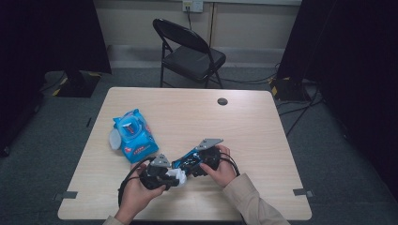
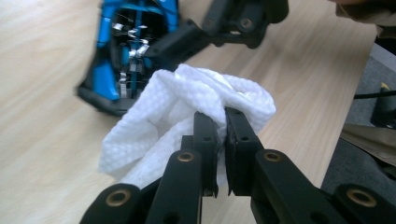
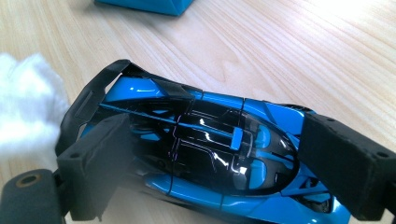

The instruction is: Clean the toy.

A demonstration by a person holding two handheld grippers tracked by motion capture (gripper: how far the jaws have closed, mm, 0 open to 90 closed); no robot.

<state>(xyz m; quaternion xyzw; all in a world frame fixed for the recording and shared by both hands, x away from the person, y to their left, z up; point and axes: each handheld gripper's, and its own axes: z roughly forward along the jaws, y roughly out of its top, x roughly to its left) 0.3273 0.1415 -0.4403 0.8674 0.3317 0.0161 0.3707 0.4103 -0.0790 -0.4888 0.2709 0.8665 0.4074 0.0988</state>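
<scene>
So the left gripper (image 2: 215, 122) had its jaws pinched tight on a wadded white wipe (image 2: 187, 107), and the right gripper (image 3: 205, 163) was clamped across a blue and black toy car (image 3: 201, 154), one pad on each flank. From the high view both sat near the front edge of the tabletop (image 1: 253, 122), a bit left of centre, with the hands nearly touching.

The relation that mattered: looking along the left gripper, the car (image 2: 130, 51) lay at about 11 o'clock from the wipe, just beyond it, close but I couldn't tell if the cloth touched it. In the high view the car (image 1: 187, 161) ran long-ways from roughly 8 o'clock to 2 o'clock, with the wipe (image 1: 177, 176) bunched at its 8 o'clock end. Along the right gripper, the wipe (image 3: 25, 107) showed at 9 o'clock, just off the car's dark wing. So the left hand (image 1: 136, 192) was the one nearer that end. My guess is the next rub would go along that long axis, and the right hand (image 1: 223, 168) only had to hold it steady.

A blue pack (image 1: 133, 136) lay at 10 o'clock from the car, well apart. It had red and white printing, but too small to read. No readable writing on the car either.
</scene>
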